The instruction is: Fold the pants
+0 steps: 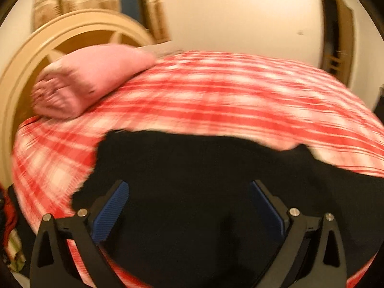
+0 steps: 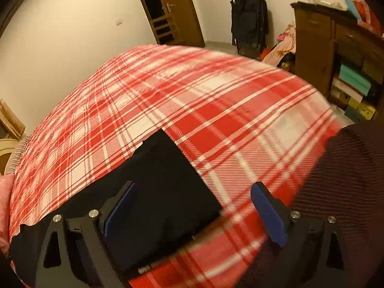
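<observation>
Black pants (image 1: 196, 168) lie spread on a bed with a red and white plaid cover (image 1: 216, 88). My left gripper (image 1: 188, 192) is open and empty, its blue pads (image 1: 111, 211) hovering over the pants. In the right wrist view the pants (image 2: 163, 192) end in a straight edge near the bed's front. My right gripper (image 2: 194, 192) is open and empty, one pad over the pants, the other over the plaid cover (image 2: 192, 100). Both views are blurred by motion.
A pink pillow (image 1: 88, 76) lies at the head of the bed by a wooden headboard (image 1: 48, 40). A door (image 2: 172, 9), a black bag (image 2: 249, 19) and a wooden cabinet (image 2: 319, 45) with clutter stand beyond the bed. A dark striped sleeve (image 2: 348, 180) is at right.
</observation>
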`<action>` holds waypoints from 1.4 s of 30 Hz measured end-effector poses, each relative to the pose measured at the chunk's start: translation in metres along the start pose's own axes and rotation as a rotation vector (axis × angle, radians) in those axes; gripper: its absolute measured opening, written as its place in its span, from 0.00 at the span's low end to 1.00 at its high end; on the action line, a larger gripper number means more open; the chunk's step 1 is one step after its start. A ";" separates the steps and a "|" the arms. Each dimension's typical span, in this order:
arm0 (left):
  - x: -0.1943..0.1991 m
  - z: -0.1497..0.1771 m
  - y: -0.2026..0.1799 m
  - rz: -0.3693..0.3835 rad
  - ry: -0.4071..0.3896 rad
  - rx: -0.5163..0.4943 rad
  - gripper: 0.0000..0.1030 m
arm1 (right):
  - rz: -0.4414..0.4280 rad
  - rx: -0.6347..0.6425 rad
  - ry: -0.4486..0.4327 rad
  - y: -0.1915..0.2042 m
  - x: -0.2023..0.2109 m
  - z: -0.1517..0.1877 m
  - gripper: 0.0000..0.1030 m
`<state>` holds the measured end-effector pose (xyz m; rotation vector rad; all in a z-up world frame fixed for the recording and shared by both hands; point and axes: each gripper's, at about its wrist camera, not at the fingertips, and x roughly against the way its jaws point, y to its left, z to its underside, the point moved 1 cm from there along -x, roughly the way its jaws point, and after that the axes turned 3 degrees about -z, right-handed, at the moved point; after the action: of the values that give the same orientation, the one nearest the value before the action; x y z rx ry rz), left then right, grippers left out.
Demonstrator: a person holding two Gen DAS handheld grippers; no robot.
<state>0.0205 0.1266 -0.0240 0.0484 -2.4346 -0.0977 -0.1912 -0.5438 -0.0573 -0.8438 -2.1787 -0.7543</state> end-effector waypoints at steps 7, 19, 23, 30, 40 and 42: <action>0.005 0.003 -0.061 0.143 0.052 -0.023 0.99 | -0.008 0.033 0.118 0.007 -0.038 0.013 0.78; -0.010 0.044 -0.114 0.176 0.128 -0.151 1.00 | -0.044 0.138 0.156 0.016 -0.028 0.028 0.19; -0.009 0.042 -0.113 0.188 0.128 -0.158 1.00 | -0.053 0.127 0.144 0.024 -0.024 0.026 0.12; 0.016 0.016 -0.072 0.208 0.068 -0.090 1.00 | -0.160 0.195 -0.009 0.083 0.041 0.011 0.12; 0.007 0.003 -0.010 0.180 0.086 0.096 1.00 | -0.351 0.478 -0.125 0.227 0.105 0.054 0.12; 0.006 0.004 -0.007 0.176 0.087 0.103 1.00 | -0.372 0.577 -0.142 0.265 0.108 0.081 0.12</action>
<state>0.0130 0.1196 -0.0233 -0.1131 -2.3437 0.1065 -0.0869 -0.2847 0.0450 -0.2036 -2.5228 -0.1980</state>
